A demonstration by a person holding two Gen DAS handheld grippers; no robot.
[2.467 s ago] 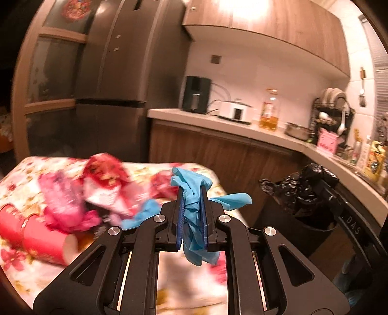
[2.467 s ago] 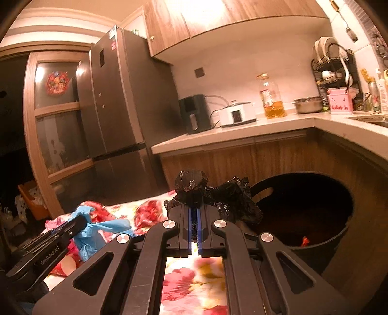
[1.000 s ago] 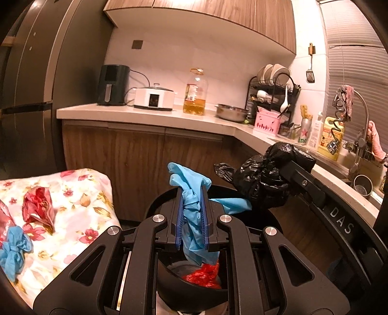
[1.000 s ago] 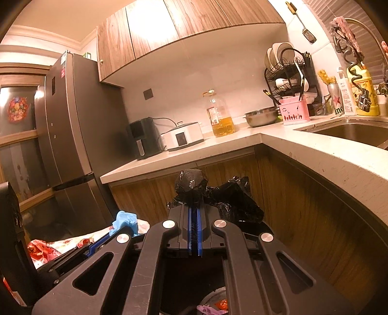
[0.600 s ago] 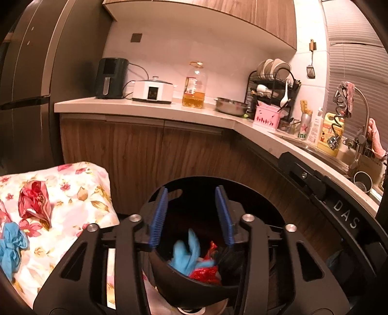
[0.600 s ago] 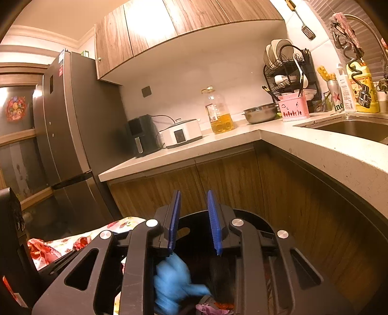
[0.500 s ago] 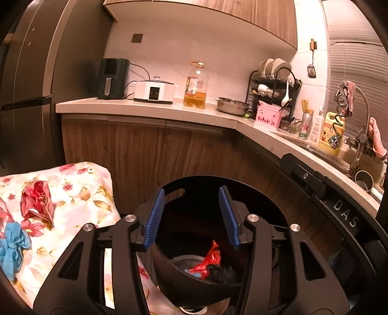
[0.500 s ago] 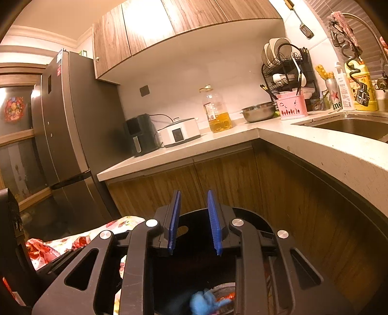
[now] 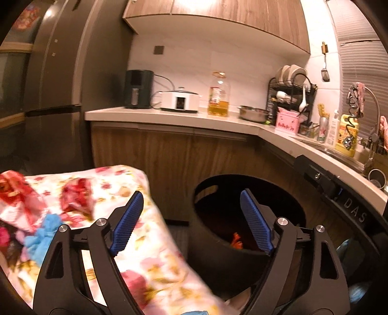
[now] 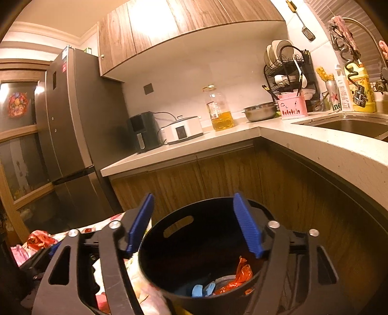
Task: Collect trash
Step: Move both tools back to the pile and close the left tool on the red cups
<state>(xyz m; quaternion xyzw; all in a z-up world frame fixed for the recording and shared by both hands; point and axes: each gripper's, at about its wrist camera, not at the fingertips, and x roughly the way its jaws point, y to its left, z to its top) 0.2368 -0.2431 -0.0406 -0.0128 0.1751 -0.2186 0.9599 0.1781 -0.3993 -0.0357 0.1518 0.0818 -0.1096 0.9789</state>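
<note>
empty left claw (image 9: pixel 191 223) gapes over black bin (image 9: pixel 242 256).

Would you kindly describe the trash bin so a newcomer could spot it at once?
Find the wooden cabinets under the corner of the kitchen counter. The trash bin stands on the floor before them: round, black, with a slot handle, beside the floral tablecloth, holding red and blue scraps.

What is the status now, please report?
Both grippers, left and right, open and empty. Blue glove in black bin. More trash on floral table. Nothing blocking.

walls: white tile (image 10: pixel 184 80) | cabinets: wood (image 10: pixel 194 21) | counter: pale, L-shaped (image 10: pixel 303 143) | fridge: dark steel (image 10: pixel 70 126) | light: warm
</note>
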